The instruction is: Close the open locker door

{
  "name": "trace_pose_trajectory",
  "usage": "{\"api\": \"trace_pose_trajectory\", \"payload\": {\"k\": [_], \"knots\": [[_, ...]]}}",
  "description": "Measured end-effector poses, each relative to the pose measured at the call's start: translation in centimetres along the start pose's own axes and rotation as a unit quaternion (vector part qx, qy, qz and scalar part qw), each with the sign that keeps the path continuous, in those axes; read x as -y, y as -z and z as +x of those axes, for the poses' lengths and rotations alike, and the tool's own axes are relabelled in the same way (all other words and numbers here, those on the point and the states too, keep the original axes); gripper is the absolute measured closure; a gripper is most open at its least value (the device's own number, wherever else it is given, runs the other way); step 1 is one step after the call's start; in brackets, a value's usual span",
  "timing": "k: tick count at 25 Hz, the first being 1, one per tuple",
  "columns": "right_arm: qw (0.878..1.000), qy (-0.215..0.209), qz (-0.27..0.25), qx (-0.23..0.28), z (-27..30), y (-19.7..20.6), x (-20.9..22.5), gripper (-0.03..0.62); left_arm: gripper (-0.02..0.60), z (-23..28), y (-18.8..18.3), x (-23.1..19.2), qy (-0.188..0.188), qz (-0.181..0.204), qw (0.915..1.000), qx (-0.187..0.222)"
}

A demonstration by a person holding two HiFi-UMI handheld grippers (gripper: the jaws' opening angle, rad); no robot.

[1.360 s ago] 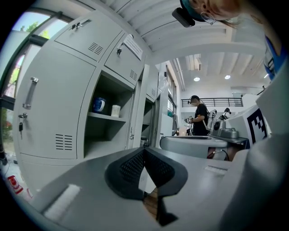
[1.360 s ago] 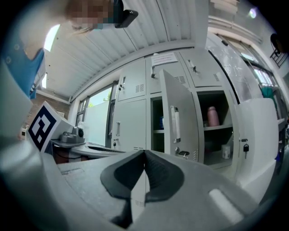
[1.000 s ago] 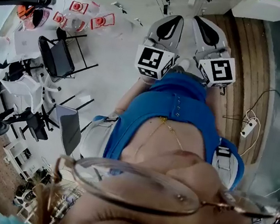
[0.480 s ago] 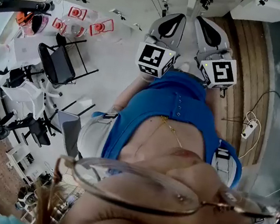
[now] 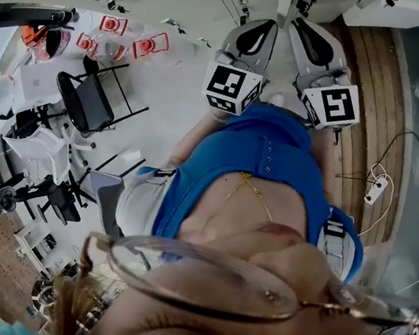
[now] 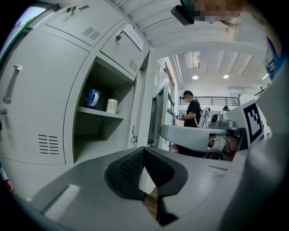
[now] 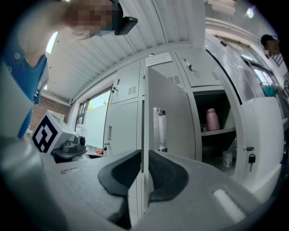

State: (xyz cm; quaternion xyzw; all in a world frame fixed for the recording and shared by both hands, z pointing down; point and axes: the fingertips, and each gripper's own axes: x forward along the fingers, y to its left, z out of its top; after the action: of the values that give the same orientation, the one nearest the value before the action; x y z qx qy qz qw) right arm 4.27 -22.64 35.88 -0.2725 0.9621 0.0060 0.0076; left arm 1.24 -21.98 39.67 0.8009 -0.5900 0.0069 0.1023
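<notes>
Facing the open door (image 7: 168, 113) edge-on: right claw (image 7: 143, 158) has just cracked open to a slit, door's near edge showing in the gap, pads not clamped on it; left claw (image 6: 144, 152) fully closed on nothing; door stands swung out, left of its locker (image 7: 212, 131).

The door (image 7: 168, 117) stands edge-on straight ahead of my right gripper (image 7: 143, 155), its edge showing in the gap of the jaws, which have just been opening. Right of it, a bottle (image 7: 212, 119) takes the shelf (image 7: 217, 131).
</notes>
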Motion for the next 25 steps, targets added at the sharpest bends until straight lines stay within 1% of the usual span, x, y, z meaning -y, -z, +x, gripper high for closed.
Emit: {"api": "trace_pose_trajectory", "payload": {"k": [3,8,13,21,25], "knots": [[1.000,-0.009,0.004,0.002,0.2,-0.3,0.2,0.533,0.581,0.0,0.1,-0.2,-0.002,-0.001,1.0000,-0.002],[0.999,-0.023,0.027,0.015,0.5,-0.9,1.1,0.487,0.581,-0.2,0.2,-1.0,-0.011,-0.005,0.9999,-0.002],[0.998,-0.058,0.035,0.016,1.4,-1.2,1.4,0.419,0.581,-0.3,0.4,-2.0,-0.017,-0.009,0.9998,-0.003],[0.995,-0.102,0.017,0.016,2.7,-2.3,1.4,0.414,0.581,-0.6,0.2,-3.1,-0.023,-0.012,0.9997,0.000],[0.993,-0.114,0.008,0.013,3.2,-2.2,1.2,0.416,0.581,-0.7,0.1,-3.6,-0.025,-0.015,0.9996,-0.001]]}}
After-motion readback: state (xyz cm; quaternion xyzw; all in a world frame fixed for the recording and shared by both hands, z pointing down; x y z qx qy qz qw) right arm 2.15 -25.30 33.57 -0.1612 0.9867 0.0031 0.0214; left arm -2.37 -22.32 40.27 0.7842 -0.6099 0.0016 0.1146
